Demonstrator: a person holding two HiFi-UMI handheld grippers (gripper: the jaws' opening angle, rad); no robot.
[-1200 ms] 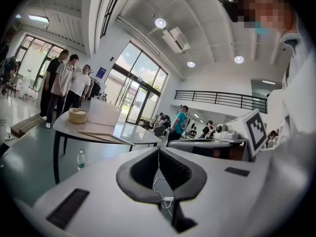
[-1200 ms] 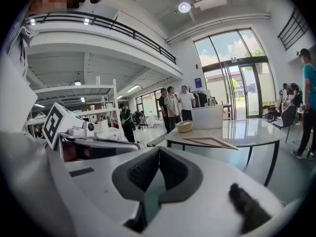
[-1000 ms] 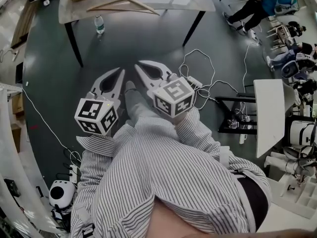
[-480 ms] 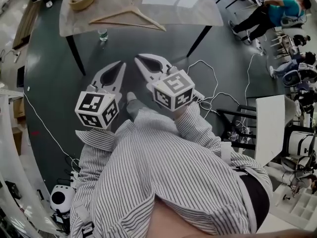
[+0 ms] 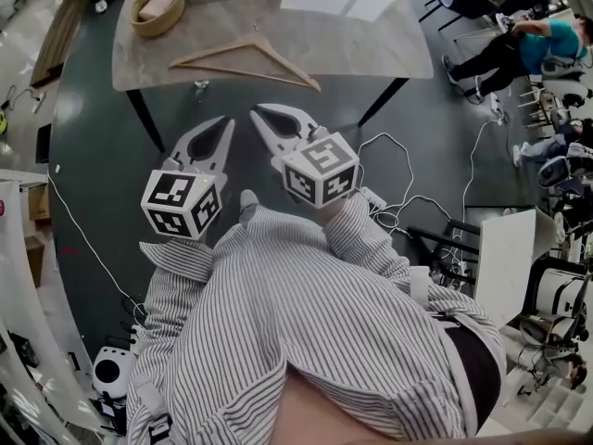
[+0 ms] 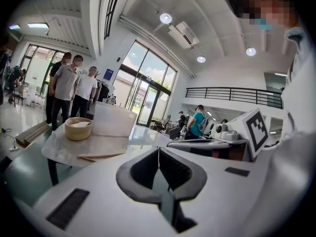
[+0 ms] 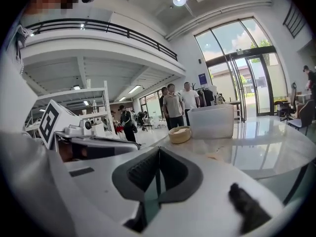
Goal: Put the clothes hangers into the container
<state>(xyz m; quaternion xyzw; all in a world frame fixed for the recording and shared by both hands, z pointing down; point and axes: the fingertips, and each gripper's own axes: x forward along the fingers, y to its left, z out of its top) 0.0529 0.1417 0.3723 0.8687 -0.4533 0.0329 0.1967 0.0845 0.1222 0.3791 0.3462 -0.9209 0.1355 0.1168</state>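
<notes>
Since a second ago the worktop (image 5: 371, 40) has dropped lower and grown larger in my head view. Its near edge now lies just beyond my tips, and the bottle (image 5: 200, 85) beneath it is mostly hidden by that edge. My left hand-held gripper (image 5: 220, 128) and right hand-held gripper (image 5: 264, 116) ride side by side as before, each with jaws pressed together on nothing. The wooden hanger (image 5: 253, 46) lies flat near the worktop's front edge, apart from the bowl (image 5: 153, 28) and the clear box (image 6: 112, 123) further back. Dark floor (image 5: 102, 156) lies open to my left; loose cables (image 5: 398, 170) trail on my right
</notes>
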